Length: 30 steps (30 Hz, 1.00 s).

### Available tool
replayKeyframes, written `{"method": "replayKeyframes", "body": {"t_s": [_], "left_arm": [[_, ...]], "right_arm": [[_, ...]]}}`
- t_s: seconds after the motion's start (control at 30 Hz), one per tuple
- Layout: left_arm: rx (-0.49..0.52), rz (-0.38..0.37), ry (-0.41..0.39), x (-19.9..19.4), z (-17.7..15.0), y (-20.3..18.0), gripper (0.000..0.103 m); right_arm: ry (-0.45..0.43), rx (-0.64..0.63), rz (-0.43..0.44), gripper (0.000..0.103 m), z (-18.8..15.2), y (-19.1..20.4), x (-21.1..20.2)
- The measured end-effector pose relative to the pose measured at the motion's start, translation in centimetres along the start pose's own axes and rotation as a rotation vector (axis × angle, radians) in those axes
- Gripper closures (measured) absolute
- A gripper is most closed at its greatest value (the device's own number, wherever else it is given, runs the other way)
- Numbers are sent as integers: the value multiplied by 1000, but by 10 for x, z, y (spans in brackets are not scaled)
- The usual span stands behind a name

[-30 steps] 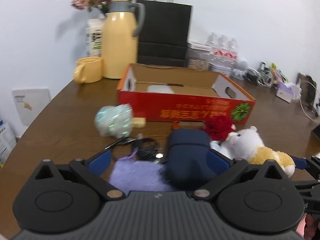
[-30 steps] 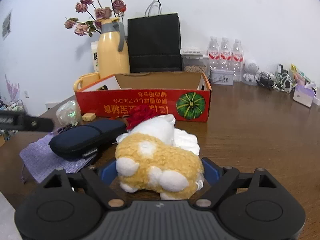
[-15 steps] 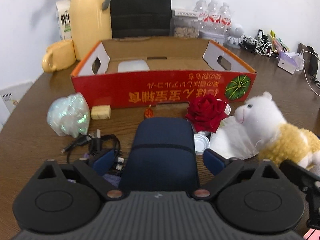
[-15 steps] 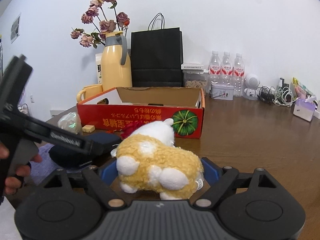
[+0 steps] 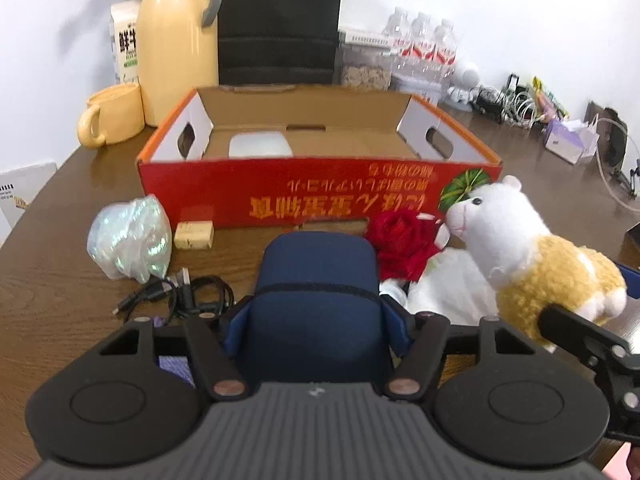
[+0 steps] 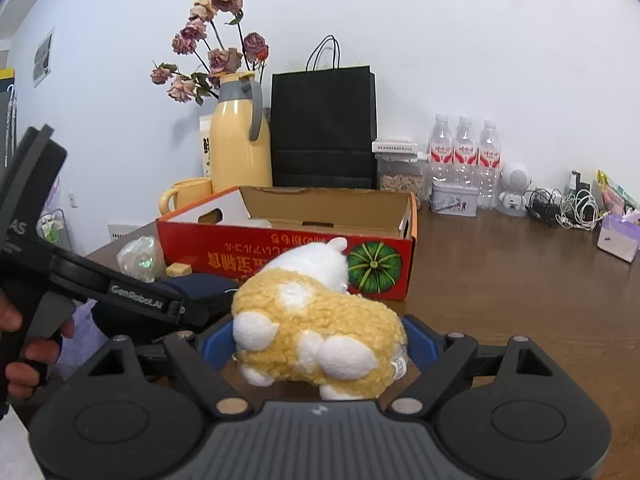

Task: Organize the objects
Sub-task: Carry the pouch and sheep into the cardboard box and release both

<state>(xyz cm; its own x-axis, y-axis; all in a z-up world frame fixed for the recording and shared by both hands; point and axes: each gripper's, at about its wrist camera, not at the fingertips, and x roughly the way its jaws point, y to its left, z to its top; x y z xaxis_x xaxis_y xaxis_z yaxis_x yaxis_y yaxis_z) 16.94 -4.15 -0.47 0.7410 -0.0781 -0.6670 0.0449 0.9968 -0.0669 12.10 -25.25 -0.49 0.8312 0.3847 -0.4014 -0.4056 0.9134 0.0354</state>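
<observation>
A navy zip case [image 5: 316,272] lies on the brown table in front of the red cardboard box [image 5: 320,200]. My left gripper [image 5: 316,312] straddles the case's near end. Its jaws are closing, and the blue pads [image 5: 236,328] touch the case's sides. The right wrist view shows the yellow and white plush alpaca [image 6: 316,320] between the pads of my right gripper [image 6: 320,340], which is shut on it. From the left wrist view the plush alpaca [image 5: 532,256] stands to the right of the case, with its head towards the box. A white object [image 5: 258,146] lies inside the box.
A red fabric rose [image 5: 400,244], an iridescent bag [image 5: 128,240], a small beige block [image 5: 194,235], black cables [image 5: 180,296] and a purple cloth [image 5: 176,364] surround the case. Behind the box stand a yellow mug [image 5: 112,118], a thermos [image 5: 176,52], a black paper bag [image 5: 280,20] and water bottles [image 5: 424,52].
My left gripper has moved in over the navy case and its jaws have narrowed onto the case's sides. The right gripper has tipped up a little with the plush alpaca still in it.
</observation>
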Motion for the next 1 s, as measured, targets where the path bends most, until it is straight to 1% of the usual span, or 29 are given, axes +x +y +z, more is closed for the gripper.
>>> {"method": "replayKeyframes", "body": {"t_s": [0.17,0.3,0.47,0.53,0.6,0.7,0.87,1.0], "left_arm": [[3,-16,-82,-20,17,-1,37],[3,-23,-151,-31,42,-4,37],[-3,-20,-223,-27,84,-10,36],[-8,-17,-235,-20,99,-13,36],[-20,-16,-238,-7,115,-15,36],[-36,19,-223,20,134,-16,36],[-58,53,-150,72,153,-12,36],[-78,76,-90,113,158,-9,36]], "right_arm": [[-32,-16,4,18,10,1,1],[-68,-35,1,18,27,2,8],[-128,-62,-13,18,57,1,25],[-146,-73,-18,18,72,1,36],[-156,-83,-23,18,85,0,50],[-149,-92,-39,18,104,-4,77],[-77,-106,-60,18,121,-13,135],[-18,-96,-63,17,123,-22,178]]}}
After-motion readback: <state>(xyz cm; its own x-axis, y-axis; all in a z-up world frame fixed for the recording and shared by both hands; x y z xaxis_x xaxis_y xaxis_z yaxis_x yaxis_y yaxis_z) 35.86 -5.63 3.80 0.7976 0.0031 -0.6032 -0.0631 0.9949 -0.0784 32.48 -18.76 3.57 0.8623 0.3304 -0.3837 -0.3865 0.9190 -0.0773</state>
